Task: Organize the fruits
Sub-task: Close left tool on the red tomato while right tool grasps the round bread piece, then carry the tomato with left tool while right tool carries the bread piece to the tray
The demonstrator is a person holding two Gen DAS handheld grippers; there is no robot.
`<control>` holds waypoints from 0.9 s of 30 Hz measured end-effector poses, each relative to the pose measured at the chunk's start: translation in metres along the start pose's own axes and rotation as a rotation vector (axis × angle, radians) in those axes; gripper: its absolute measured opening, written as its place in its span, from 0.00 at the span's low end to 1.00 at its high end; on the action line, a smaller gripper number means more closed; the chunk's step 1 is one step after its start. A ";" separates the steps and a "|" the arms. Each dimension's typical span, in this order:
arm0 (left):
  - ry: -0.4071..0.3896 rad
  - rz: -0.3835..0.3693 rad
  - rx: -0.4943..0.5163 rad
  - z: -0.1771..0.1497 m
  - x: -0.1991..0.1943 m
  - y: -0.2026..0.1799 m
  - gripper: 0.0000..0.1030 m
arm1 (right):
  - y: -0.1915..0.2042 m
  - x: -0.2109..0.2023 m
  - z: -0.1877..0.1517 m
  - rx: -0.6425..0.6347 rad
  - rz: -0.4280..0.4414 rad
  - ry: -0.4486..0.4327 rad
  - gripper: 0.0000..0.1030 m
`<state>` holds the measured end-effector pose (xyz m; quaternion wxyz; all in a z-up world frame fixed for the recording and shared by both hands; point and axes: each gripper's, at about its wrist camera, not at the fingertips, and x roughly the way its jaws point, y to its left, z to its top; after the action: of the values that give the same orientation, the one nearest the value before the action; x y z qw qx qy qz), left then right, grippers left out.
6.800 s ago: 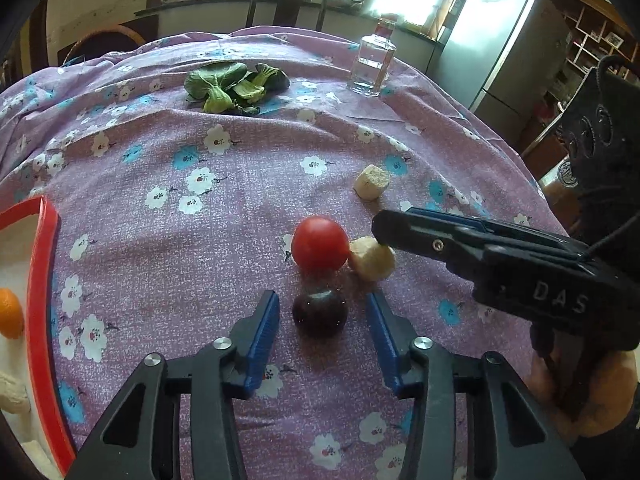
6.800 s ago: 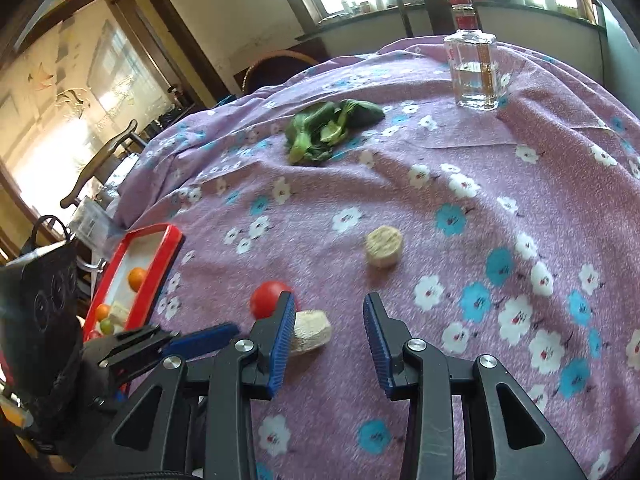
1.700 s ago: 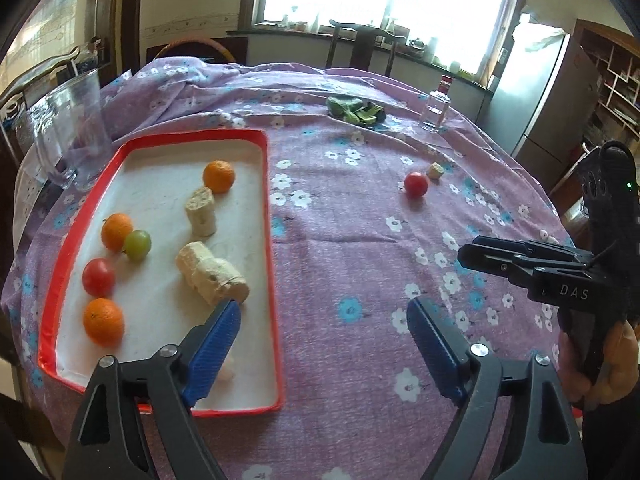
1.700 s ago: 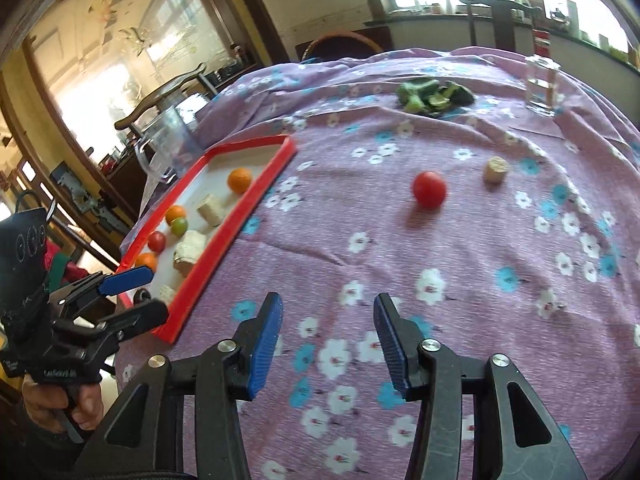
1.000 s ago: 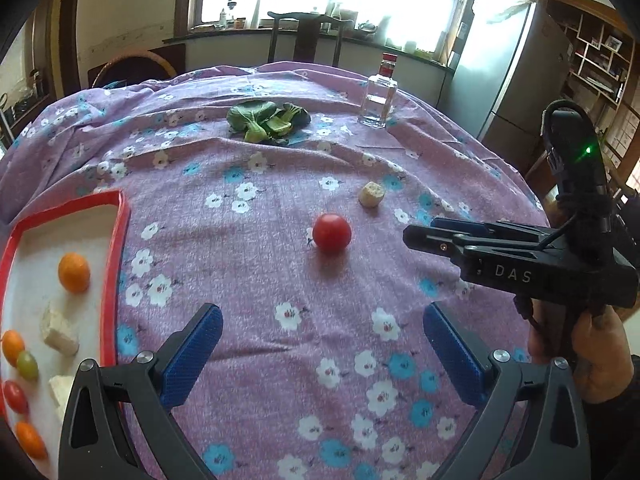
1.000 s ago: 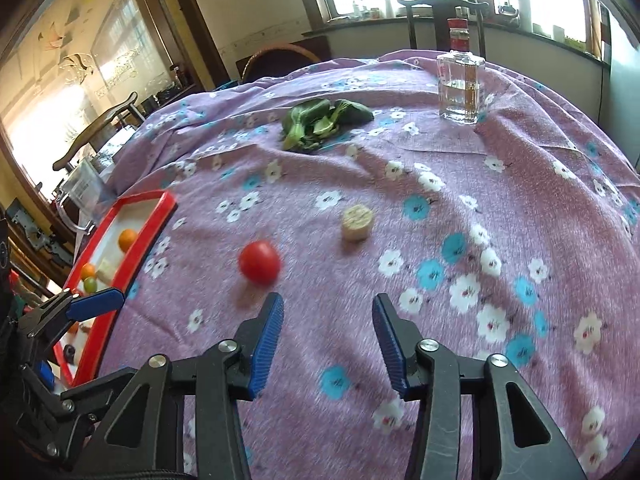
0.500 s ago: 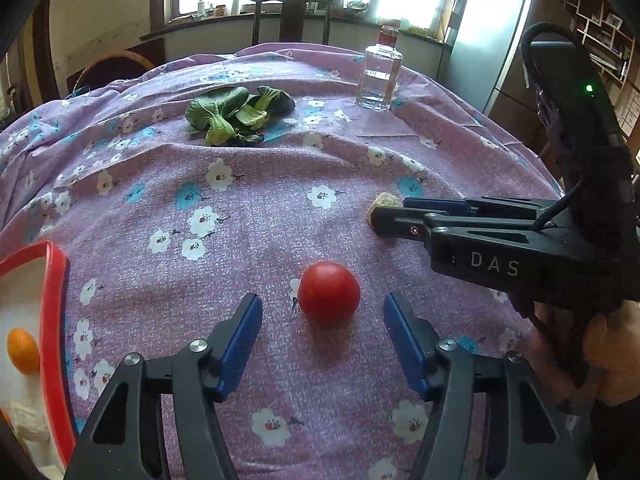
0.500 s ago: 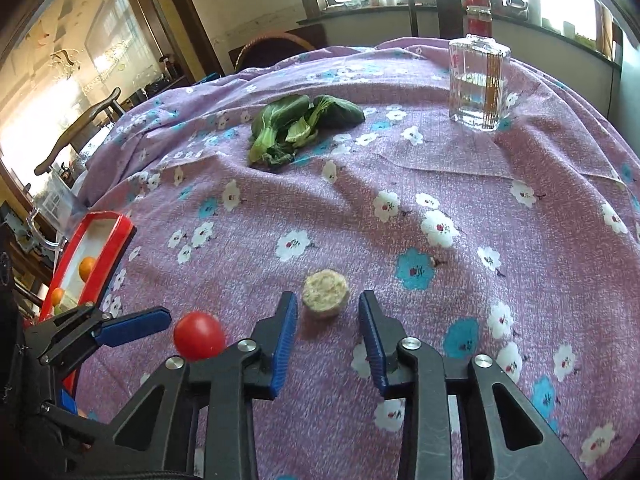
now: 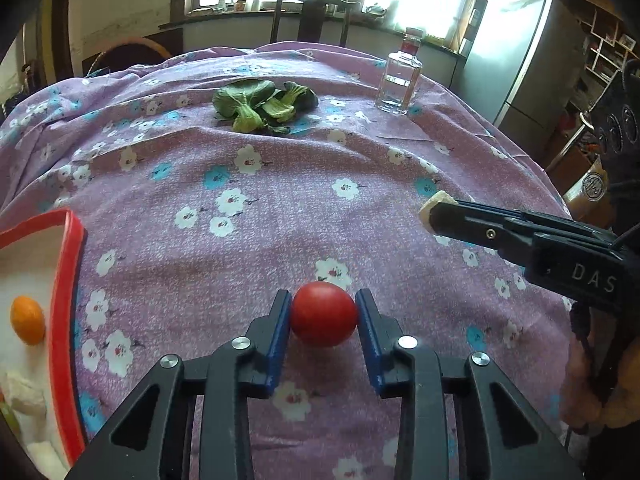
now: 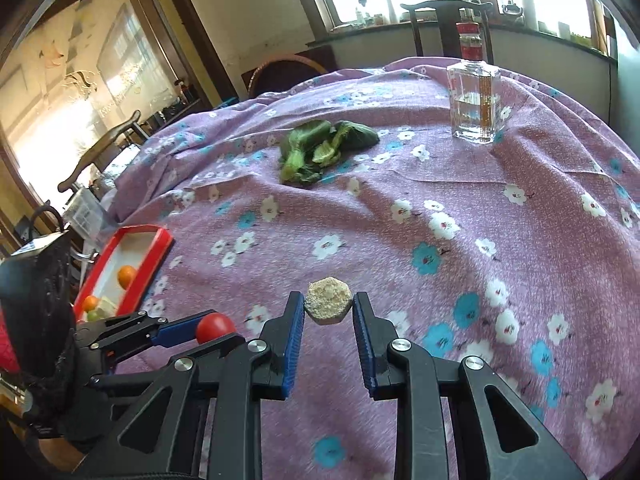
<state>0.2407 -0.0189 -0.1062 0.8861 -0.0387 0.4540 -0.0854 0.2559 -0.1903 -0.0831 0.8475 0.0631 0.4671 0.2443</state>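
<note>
My left gripper (image 9: 323, 305) is shut on a red tomato (image 9: 323, 313) on the purple flowered tablecloth; the tomato also shows in the right wrist view (image 10: 215, 328). My right gripper (image 10: 328, 305) is shut on a pale beige corn-cob chunk (image 10: 329, 300); the chunk's end also shows in the left wrist view (image 9: 431, 207) at the right gripper's tip. A red-rimmed white tray (image 9: 67, 272) at the left holds an orange (image 9: 27, 319) and pale chunks; it also shows in the right wrist view (image 10: 158, 249).
A bunch of green bok choy (image 9: 262, 105) lies at the far middle of the table. A glass bottle with a red cap (image 9: 398, 80) stands at the far right. A chair (image 9: 310, 16) stands beyond the table.
Both grippers moved forward from the tray side to the table's middle. The left jaws closed on the tomato and the right jaws closed on the corn chunk.
</note>
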 end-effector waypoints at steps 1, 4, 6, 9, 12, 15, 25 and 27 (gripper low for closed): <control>-0.003 0.003 -0.010 -0.004 -0.008 0.002 0.31 | 0.004 -0.004 -0.003 -0.002 0.009 -0.003 0.24; -0.019 0.013 -0.037 -0.018 -0.031 0.010 0.31 | 0.016 -0.016 -0.011 -0.004 0.035 -0.012 0.24; -0.035 0.021 -0.045 -0.028 -0.049 0.012 0.31 | 0.025 -0.023 -0.017 -0.007 0.051 -0.014 0.24; -0.055 0.028 -0.060 -0.042 -0.073 0.017 0.31 | 0.039 -0.031 -0.027 -0.016 0.070 -0.014 0.25; -0.072 0.040 -0.071 -0.053 -0.097 0.021 0.31 | 0.055 -0.037 -0.037 -0.029 0.090 -0.010 0.24; -0.094 0.042 -0.088 -0.065 -0.122 0.026 0.31 | 0.069 -0.042 -0.045 -0.036 0.108 -0.005 0.24; -0.136 0.048 -0.123 -0.094 -0.172 0.039 0.31 | 0.112 -0.046 -0.060 -0.082 0.151 0.009 0.25; -0.140 0.046 -0.129 -0.098 -0.179 0.041 0.31 | 0.120 -0.046 -0.062 -0.092 0.156 0.013 0.25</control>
<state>0.0633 0.0556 -0.0271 0.9129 -0.0910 0.3965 -0.0329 0.1420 -0.1148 -0.0426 0.8249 0.0588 0.4544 0.3311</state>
